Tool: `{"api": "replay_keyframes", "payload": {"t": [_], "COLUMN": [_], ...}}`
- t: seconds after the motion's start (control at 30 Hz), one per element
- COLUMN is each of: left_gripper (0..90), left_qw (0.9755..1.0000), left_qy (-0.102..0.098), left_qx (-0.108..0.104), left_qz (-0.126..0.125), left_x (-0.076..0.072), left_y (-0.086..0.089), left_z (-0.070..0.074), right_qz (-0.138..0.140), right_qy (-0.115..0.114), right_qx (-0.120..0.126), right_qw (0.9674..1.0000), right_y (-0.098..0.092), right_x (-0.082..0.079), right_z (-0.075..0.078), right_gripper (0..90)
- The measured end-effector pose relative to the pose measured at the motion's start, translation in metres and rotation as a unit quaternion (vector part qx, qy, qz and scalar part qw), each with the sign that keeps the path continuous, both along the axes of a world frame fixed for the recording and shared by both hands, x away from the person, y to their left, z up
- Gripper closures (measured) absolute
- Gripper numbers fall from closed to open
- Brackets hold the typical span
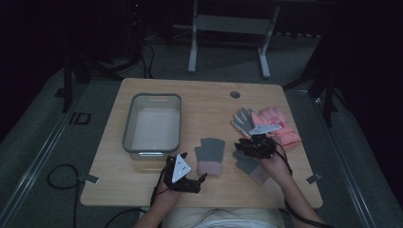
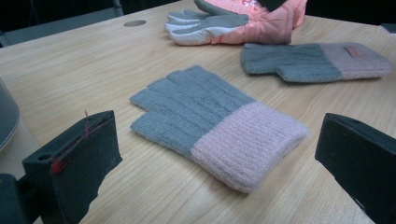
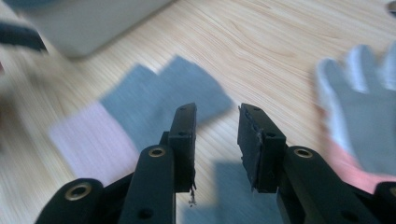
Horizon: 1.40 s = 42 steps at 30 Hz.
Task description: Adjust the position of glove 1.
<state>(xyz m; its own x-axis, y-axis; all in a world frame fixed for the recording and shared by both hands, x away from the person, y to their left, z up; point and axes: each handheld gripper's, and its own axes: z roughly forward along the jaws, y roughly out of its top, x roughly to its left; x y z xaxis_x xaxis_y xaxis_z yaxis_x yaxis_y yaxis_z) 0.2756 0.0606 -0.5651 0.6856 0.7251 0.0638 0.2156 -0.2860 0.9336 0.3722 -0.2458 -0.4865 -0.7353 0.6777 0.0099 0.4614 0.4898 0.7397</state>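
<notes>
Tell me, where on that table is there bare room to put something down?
Bare wood runs along the far edge around the round hole, and between the grey bin and the padded pink-and-grey gloves. The front left corner by the left claw is free too. It is crowded at the right, where both knit gloves lie under the right claw.

Room was dim. Light wooden worktop (image 1: 157,190) stood on grey carpet (image 1: 38,137). Beyond worktop: white metal stand (image 1: 227,28), dark backdrop. Black cables (image 1: 59,176) lay left of worktop.
</notes>
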Motion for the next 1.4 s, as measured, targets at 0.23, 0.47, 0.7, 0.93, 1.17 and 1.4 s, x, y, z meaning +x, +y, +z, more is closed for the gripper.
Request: {"api": "replay_keyframes", "payload": {"t": [0.23, 0.47, 0.7, 0.93, 1.17, 1.4], "left_gripper": [0.0, 0.0, 0.0, 0.0, 0.0, 0.0], "left_qw": [1.0000, 1.0000, 1.0000, 1.0000, 1.0000, 1.0000], "left_qy": [0.001, 0.001, 0.000, 0.001, 0.001, -0.002], "left_qx": [0.001, 0.001, 0.000, -0.001, -0.002, 0.000], "left_qz": [0.001, 0.002, 0.003, 0.004, 0.005, 0.005], "left_x": [0.000, 0.000, 0.000, 0.000, 0.000, 0.000], "left_y": [0.000, 0.000, 0.000, 0.000, 0.000, 0.000], "left_z": [0.000, 0.000, 0.000, 0.000, 0.000, 0.000], "right_qz": [0.043, 0.058, 0.057, 0.020, -0.083, -0.173], "right_qy": [0.018, 0.052, 0.046, 0.057, 0.003, 0.009], "right_qx": [-0.055, -0.092, -0.112, -0.050, 0.044, 0.080], "right_qw": [0.9974, 0.9927, 0.9910, 0.9969, 0.9956, 0.9817], "right_y": [-0.038, -0.042, -0.032, -0.022, -0.015, -0.007], "right_x": [-0.001, 0.001, -0.006, -0.030, -0.070, -0.095], "right_z": [-0.020, -0.050, -0.050, -0.022, 0.028, 0.012], "right_gripper": [62.2, 59.4, 79.4, 85.1, 84.9, 84.8]}}
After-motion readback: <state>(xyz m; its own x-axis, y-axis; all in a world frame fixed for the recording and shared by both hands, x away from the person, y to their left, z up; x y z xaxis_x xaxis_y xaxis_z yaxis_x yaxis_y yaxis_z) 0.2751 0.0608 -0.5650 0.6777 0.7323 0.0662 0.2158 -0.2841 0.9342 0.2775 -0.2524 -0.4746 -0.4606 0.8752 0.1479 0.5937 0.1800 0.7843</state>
